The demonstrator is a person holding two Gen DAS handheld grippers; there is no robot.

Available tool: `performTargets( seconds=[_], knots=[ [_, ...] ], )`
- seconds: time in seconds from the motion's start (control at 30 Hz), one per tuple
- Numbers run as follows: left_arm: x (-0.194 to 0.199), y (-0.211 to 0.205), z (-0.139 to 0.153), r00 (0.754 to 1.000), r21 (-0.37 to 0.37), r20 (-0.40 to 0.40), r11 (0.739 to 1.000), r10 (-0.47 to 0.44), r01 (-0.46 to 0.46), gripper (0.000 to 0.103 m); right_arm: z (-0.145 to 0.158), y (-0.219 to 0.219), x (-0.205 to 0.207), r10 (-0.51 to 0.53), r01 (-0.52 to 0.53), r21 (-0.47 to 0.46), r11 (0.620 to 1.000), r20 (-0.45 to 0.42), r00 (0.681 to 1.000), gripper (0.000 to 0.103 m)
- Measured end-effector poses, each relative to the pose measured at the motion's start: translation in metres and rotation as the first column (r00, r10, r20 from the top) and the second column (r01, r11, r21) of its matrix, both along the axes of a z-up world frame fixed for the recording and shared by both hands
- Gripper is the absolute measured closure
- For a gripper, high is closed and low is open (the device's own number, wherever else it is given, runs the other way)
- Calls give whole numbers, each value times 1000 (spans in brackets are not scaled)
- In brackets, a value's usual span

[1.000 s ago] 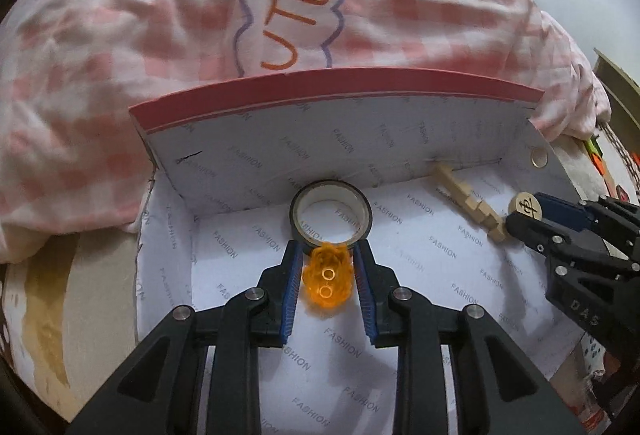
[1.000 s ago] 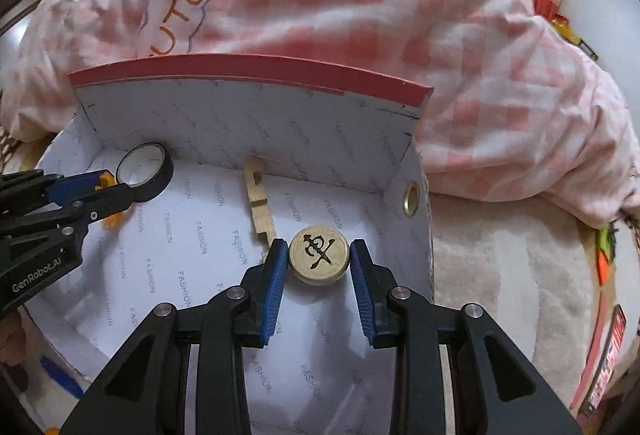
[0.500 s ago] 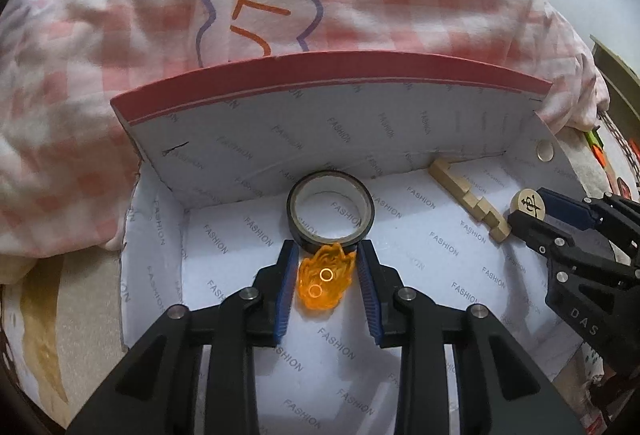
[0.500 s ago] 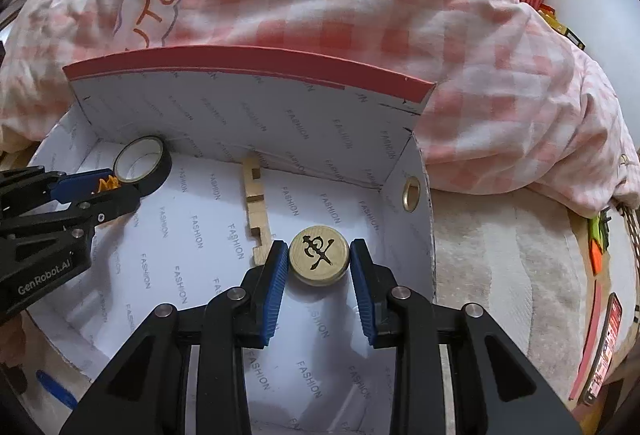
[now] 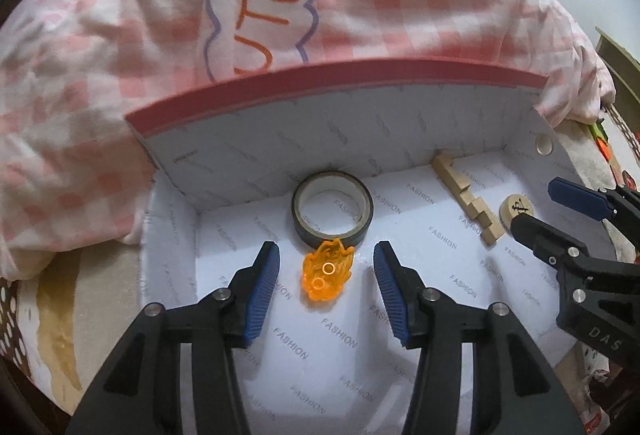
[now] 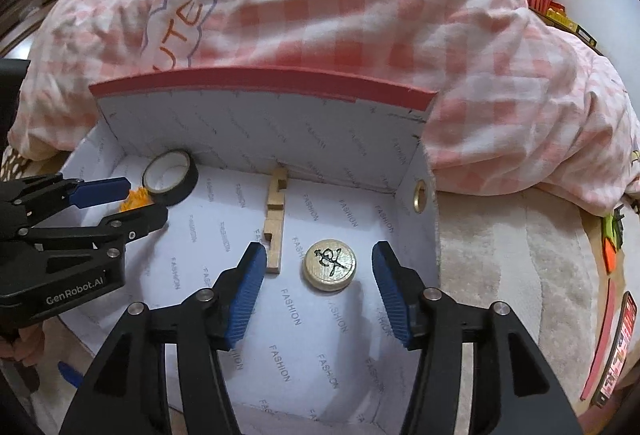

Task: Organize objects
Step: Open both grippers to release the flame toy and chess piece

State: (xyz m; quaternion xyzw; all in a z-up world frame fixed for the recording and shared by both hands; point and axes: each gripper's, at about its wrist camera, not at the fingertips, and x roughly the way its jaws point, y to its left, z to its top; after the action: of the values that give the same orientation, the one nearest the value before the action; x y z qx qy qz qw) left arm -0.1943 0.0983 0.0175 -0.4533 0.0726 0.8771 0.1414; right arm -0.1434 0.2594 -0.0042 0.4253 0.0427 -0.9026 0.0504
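Both grippers have just let go: the left gripper (image 5: pixel 326 285) now stands spread wide around the translucent orange flame-shaped plastic piece (image 5: pixel 327 275), which lies on the floor of the white paper-lined box (image 5: pixel 360 139), touching the black tape roll (image 5: pixel 332 209). The right gripper (image 6: pixel 318 285) is equally open, its round wooden chess disc (image 6: pixel 330 269) resting beside the notched wooden strip (image 6: pixel 276 219). Two more objects look stowed; both grippers seem free for more.
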Motion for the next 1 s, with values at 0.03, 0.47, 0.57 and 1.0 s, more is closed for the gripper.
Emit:
performTargets(
  seconds=[0.03,0.47,0.57,1.0],
  knots=[
    [1,0,2,1000,1,-5,1000,1,-1,54,6,-3,5,-1,1,-7,1000,-5,1000,47],
    [45,-1,26,999,61,-34,998,5,-2,54,34,-3,37,69,-75,-89,993,-70,995,46],
    [62,-11,31,999,80,-41,997,-1,5,54,39,-6,50,87,-95,-104,990,-81,993,46],
    [135,-38,37,998,79,-61,997,18,-13,54,44,7,114,42,-59,-122,991,-143,989,37]
  ],
)
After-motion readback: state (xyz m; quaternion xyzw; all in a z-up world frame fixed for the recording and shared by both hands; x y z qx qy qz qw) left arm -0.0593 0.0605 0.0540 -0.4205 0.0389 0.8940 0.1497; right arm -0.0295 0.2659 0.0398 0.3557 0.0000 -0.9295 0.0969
